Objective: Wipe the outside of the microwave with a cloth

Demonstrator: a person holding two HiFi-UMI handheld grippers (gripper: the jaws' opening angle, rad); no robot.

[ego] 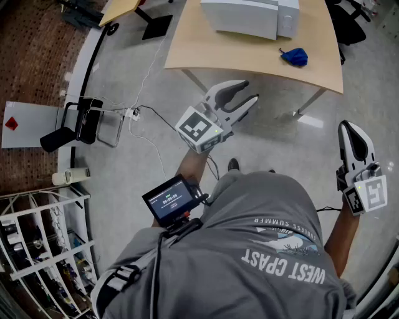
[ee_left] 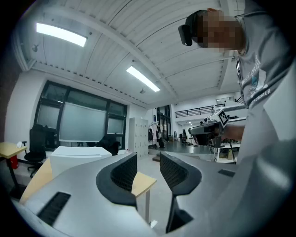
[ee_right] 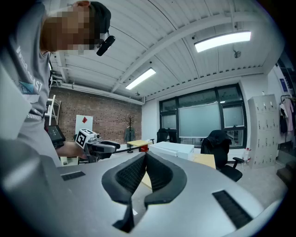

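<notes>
Head view, looking steeply down: the person stands on the floor, well apart from the wooden table (ego: 249,57) in the upper part of the frame. The white microwave (ego: 249,15) sits at the table's far edge, top centre, and the blue cloth (ego: 293,57) lies bunched on the tabletop just to its lower right. The left gripper (ego: 249,91), centre frame, is held with its jaws spread wide and nothing between them; its own view confirms the gap, with only the table corner showing beyond. The right gripper (ego: 350,129), at the right edge, has its jaws pressed together on nothing. The step in hand is judged to be the approach to fetch the cloth; wiping has not begun. To do it well, step close, bring the spread left jaws down over a raised fold of the cloth and close on a thick bunch. The cloth's folds are too small here to pick a best spot.
</notes>
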